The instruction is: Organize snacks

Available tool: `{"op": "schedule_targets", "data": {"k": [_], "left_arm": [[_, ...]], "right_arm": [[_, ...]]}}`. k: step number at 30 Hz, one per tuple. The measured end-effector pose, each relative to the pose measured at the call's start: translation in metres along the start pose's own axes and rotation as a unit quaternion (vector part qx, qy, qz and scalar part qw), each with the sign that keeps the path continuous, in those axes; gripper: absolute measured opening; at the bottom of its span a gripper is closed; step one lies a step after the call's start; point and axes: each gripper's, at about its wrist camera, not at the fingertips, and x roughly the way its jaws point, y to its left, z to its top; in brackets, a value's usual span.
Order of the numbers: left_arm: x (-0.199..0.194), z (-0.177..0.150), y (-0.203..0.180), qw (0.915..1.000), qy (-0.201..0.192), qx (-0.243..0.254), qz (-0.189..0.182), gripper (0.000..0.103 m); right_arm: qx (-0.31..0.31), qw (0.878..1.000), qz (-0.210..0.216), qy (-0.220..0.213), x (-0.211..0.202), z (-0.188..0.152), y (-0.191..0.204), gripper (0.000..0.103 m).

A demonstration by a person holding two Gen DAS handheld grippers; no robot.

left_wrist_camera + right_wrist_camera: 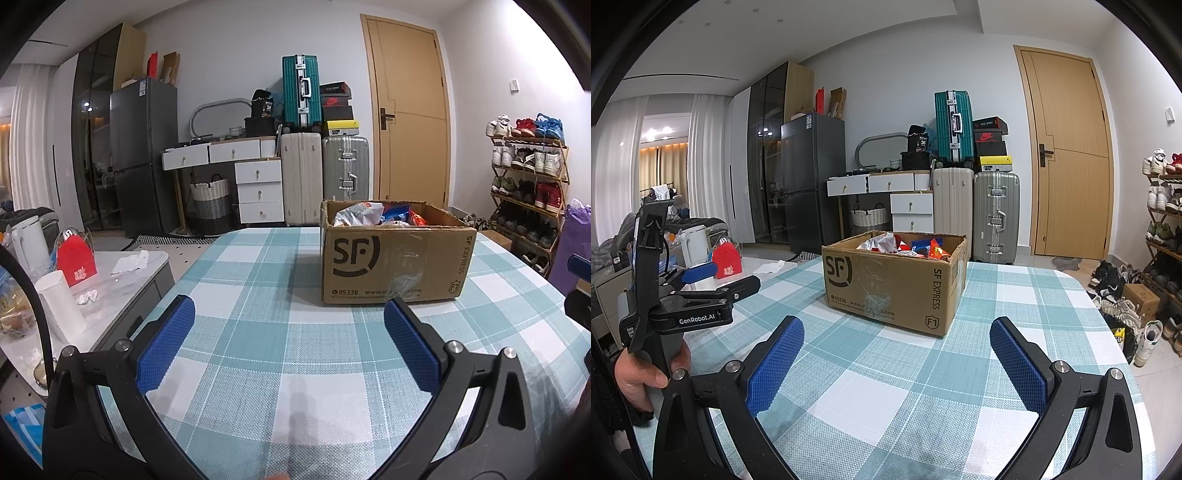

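Observation:
A brown SF Express cardboard box (391,264) (892,286) stands open on the checked tablecloth, filled with snack bags (373,214) (905,245) in white, red, blue and orange wrappers. My left gripper (290,317) hovers open over the cloth, short of the box, with nothing between its blue pads. My right gripper (897,336) is also open and empty, facing the box's near right corner. In the right wrist view the left gripper (713,277) shows at the left, held by a hand (639,373).
The table (258,387) (1015,295) carries a teal and white checked cloth. To the left stands a lower side table (122,269) with a white kettle (29,240), a white cup (61,306) and a red bag (75,258). Suitcases, drawers, a door and a shoe rack (528,192) line the room behind.

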Motion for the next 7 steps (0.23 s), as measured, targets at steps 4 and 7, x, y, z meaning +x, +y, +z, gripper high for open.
{"op": "schedule_targets", "data": {"k": [4, 7], "left_arm": [[-0.0016, -0.0010, -0.0008, 0.9999, -0.009, 0.005, 0.000, 0.102], [-0.0004, -0.0010, -0.0015, 1.0000, -0.005, 0.004, 0.004, 0.102]], "right_arm": [[0.000, 1.000, 0.000, 0.000, -0.0001, -0.0002, -0.0001, 0.103], [0.000, 1.000, 0.000, 0.001, 0.0000, -0.0002, -0.0005, 0.103]]}}
